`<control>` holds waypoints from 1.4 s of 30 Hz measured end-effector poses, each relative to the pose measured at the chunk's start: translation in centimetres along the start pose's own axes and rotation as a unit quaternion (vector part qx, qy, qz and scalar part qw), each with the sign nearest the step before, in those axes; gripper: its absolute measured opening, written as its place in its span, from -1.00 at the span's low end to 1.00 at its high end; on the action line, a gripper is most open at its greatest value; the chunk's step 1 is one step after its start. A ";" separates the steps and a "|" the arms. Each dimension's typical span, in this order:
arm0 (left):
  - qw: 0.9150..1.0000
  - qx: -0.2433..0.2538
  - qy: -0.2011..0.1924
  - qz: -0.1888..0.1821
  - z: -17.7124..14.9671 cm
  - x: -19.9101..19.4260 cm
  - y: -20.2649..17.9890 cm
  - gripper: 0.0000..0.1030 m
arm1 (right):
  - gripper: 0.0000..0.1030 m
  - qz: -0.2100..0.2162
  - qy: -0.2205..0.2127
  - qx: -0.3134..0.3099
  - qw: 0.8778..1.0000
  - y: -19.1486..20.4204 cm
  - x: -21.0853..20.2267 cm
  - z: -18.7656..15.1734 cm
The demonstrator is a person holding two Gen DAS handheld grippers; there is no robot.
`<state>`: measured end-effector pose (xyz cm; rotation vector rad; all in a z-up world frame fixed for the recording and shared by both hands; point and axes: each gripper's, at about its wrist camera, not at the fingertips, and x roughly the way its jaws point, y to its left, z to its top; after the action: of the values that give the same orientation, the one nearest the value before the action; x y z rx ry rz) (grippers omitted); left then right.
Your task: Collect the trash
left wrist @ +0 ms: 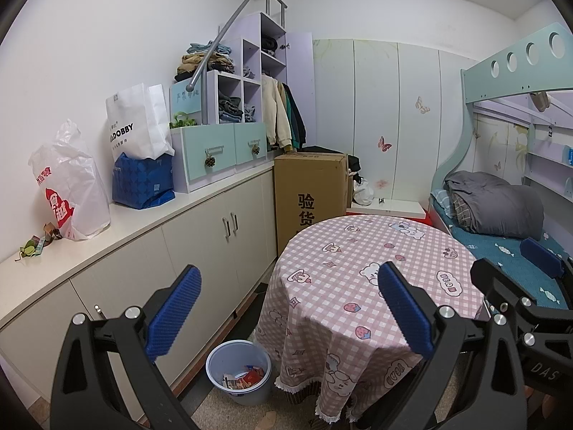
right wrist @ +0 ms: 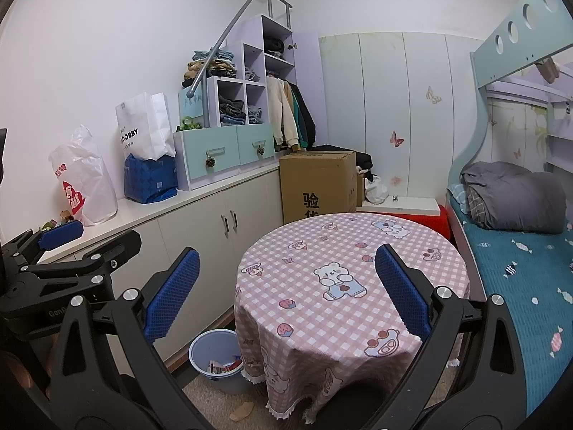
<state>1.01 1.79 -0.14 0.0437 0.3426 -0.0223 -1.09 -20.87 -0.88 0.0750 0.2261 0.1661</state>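
A light blue trash bin (left wrist: pixel 239 371) stands on the floor left of the round table (left wrist: pixel 361 272); wrappers and paper scraps lie inside it. It also shows in the right wrist view (right wrist: pixel 214 360). My left gripper (left wrist: pixel 288 311) is open and empty, held above the bin and the table's near edge. My right gripper (right wrist: pixel 286 294) is open and empty over the table (right wrist: pixel 354 276). The table's pink checked cloth is bare. A small brown scrap (right wrist: pixel 241 412) lies on the floor near the table. Small wrappers (left wrist: pixel 35 245) lie on the counter at far left.
A long white cabinet counter (left wrist: pixel 150 215) runs along the left wall with plastic and paper bags (left wrist: pixel 71 186). A cardboard box (left wrist: pixel 309 193) stands behind the table. A bunk bed (right wrist: pixel 519 251) with a grey blanket is at right.
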 end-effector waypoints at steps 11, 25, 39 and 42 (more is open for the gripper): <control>1.000 0.001 0.002 0.000 -0.2 0.2 0.1 0.89 | 0.87 -0.001 0.005 0.001 1.000 -0.1 0.3 -0.6; 1.000 0.002 0.003 0.001 -0.2 0.3 0.0 0.89 | 0.87 -0.001 0.005 0.001 1.000 -0.2 0.4 -0.4; 1.000 0.002 0.003 0.000 -0.3 0.3 0.3 0.89 | 0.87 -0.001 0.006 0.001 1.000 -0.2 0.6 -0.3; 1.000 0.003 0.003 0.000 -0.2 0.3 0.2 0.89 | 0.87 -0.001 0.006 0.001 1.000 -0.2 0.5 -0.4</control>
<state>1.26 2.03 -0.42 0.0490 0.3490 -0.0231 -0.68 -20.96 -1.41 0.0750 0.2380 0.1640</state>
